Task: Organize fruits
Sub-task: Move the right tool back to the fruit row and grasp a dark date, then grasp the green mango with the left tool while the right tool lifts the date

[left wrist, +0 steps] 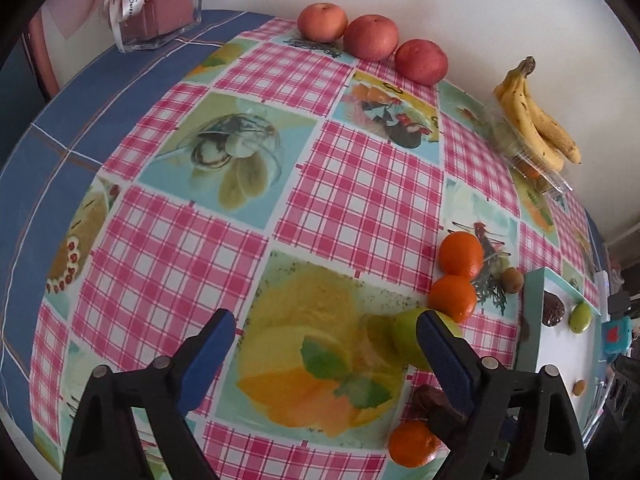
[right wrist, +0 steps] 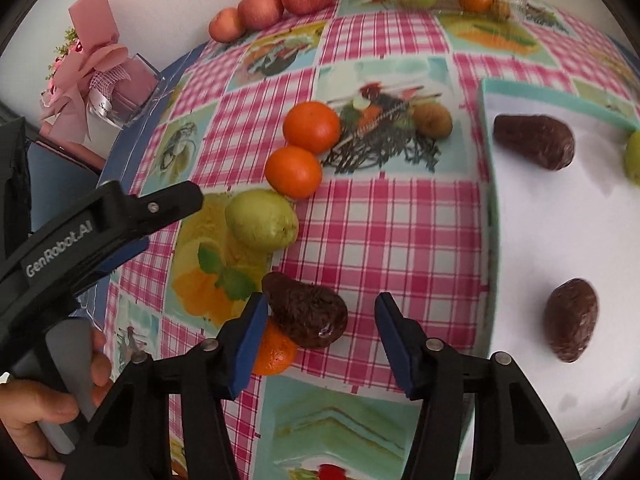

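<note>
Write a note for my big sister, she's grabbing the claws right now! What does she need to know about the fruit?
Left claw: open, empty, low over the tablecloth, with the green pear just beside its right finger.
Right claw: open, empty, with the loose avocado between its fingers, not gripped.

Done: two avocados and one green fruit sit on the white tray.
Left on the cloth: the loose avocado leaning on an orange, two more oranges, the pear, a kiwi.
Three apples line the wall; bananas rest on a clear box.
</note>
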The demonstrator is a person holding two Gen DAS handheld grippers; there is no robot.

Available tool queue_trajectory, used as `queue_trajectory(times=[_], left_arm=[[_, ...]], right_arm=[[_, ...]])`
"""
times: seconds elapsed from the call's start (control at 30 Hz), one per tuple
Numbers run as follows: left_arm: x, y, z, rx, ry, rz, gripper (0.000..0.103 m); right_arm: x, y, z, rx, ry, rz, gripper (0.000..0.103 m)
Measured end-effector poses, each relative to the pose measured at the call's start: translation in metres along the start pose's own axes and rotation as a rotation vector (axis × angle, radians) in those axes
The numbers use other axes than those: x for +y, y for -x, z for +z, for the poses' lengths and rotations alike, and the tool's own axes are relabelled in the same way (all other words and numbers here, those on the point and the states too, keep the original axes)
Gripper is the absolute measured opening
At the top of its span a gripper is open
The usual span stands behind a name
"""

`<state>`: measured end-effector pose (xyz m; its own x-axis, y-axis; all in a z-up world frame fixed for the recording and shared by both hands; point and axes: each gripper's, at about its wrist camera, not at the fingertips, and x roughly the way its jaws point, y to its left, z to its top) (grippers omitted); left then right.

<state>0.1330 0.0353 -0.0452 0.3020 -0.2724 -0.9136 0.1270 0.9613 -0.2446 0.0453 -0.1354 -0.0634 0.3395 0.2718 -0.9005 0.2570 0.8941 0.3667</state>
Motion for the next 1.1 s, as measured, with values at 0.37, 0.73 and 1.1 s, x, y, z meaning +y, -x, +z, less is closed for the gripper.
queue_trajectory(times=[0.37,0.73,1.1], left_arm=[[-0.011,0.008,0.004,-0.02,-0.017,-0.052,0.093],[-0.051,-0.01,-0.006,0.066,-0.16,-0.144,0.088],[-0.06,-0.02,-0.012,0.094,-0.212,-0.115,0.055]], right_arm=[[-0.001,0.001,0.002,-0.015,-0.003,-0.006,0.043],[-0.032,0.013,0.005,-0.04,-0.067,-0.052,0.043],[-0.031,0.014,0.004,-0.027,-0.051,-0.051,0.043]])
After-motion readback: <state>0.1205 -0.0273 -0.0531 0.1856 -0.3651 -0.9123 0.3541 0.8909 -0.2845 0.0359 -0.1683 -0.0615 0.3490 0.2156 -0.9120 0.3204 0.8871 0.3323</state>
